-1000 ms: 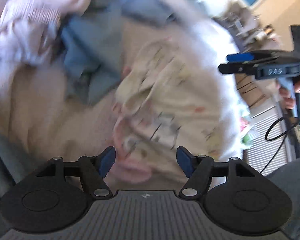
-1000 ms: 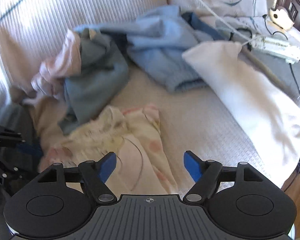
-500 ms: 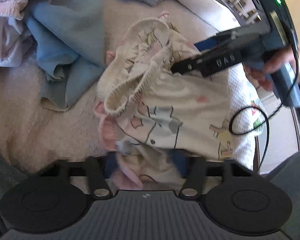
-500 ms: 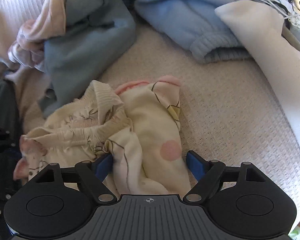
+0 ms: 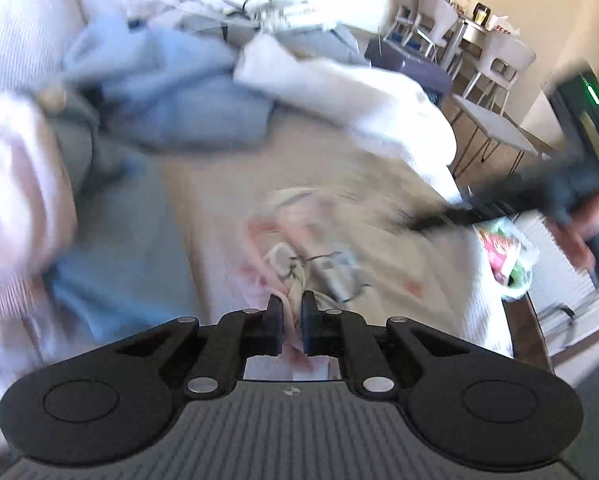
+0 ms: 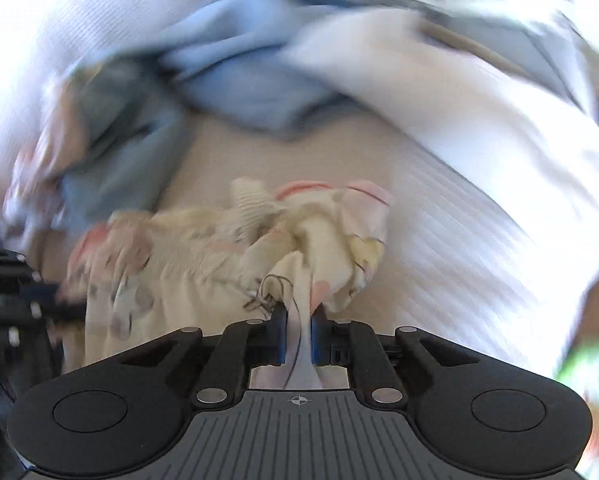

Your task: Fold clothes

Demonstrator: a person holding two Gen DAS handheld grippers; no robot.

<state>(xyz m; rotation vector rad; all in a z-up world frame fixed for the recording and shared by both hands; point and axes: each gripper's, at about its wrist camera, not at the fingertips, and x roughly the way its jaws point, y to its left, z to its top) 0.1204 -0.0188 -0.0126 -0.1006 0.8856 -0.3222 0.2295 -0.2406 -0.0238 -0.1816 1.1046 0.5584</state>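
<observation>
The printed garment (image 6: pixel 227 264) is pinched by the left gripper (image 5: pixel 292 322) and the right gripper (image 6: pixel 298 334), whose jaws have just been closing on it. Only bunched folds seem caught, so an edge may be lost or the cloth twisted when it is spread.

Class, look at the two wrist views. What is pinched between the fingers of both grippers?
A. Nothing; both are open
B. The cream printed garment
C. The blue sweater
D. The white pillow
B. The left gripper and the right gripper have both just closed on folds of the cream printed garment, which runs right in between their fingers; the blue sweater lies untouched further back on the bed.
</observation>
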